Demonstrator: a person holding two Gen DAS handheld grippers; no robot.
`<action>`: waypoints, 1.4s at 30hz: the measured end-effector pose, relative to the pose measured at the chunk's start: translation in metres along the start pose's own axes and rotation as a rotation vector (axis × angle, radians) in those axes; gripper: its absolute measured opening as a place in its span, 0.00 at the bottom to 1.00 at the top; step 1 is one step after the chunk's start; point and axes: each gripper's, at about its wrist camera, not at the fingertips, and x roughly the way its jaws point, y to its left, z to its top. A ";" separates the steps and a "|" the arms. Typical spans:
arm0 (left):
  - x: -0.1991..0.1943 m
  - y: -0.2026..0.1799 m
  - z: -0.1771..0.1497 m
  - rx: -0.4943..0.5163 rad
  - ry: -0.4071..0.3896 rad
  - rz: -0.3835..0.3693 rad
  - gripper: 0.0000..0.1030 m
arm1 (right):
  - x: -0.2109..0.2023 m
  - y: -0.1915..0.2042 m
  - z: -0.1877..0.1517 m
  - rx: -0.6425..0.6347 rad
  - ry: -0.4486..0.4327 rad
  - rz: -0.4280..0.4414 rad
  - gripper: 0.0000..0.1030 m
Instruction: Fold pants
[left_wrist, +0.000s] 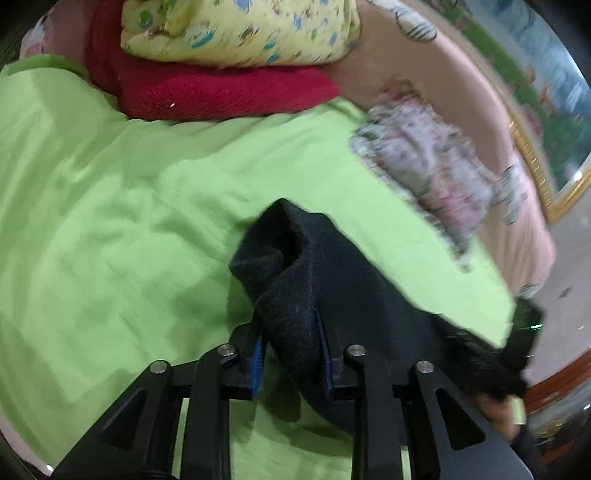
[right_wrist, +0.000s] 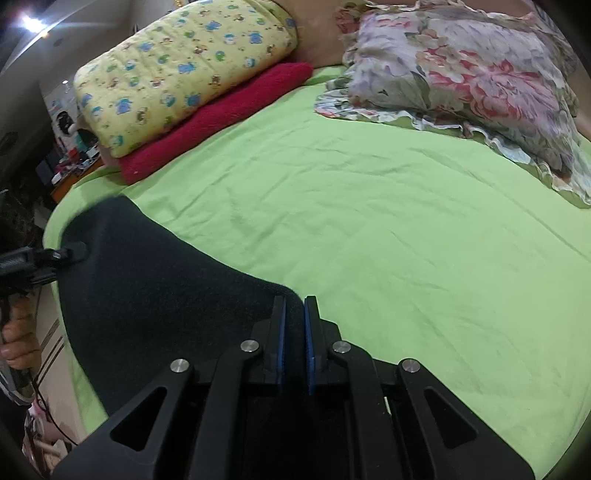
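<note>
The black pants (left_wrist: 332, 280) hang stretched between my two grippers above a green bed sheet (left_wrist: 129, 221). My left gripper (left_wrist: 290, 317) is shut on one bunched corner of the pants, which sticks up past the blue pads. My right gripper (right_wrist: 294, 306) is shut on the other corner; the black pants (right_wrist: 155, 288) span left from it to the left gripper (right_wrist: 70, 253), seen at the left edge. The right gripper also shows in the left wrist view (left_wrist: 517, 339), gripping the far end of the cloth.
A yellow patterned quilt (right_wrist: 177, 74) lies folded on a red blanket (right_wrist: 229, 110) at the far side of the green sheet (right_wrist: 369, 221). A floral pillow (right_wrist: 480, 81) lies at the right. A framed picture (left_wrist: 546, 122) stands beyond the bed's pink edge.
</note>
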 end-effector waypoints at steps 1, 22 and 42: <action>0.002 0.002 0.001 0.013 -0.010 0.018 0.33 | 0.000 -0.003 -0.001 0.010 0.000 -0.006 0.24; -0.045 -0.048 -0.007 0.119 -0.105 0.040 0.63 | -0.153 -0.050 -0.066 0.284 -0.209 -0.083 0.43; 0.025 -0.220 -0.079 0.367 0.143 -0.195 0.71 | -0.244 -0.086 -0.191 0.507 -0.266 -0.258 0.52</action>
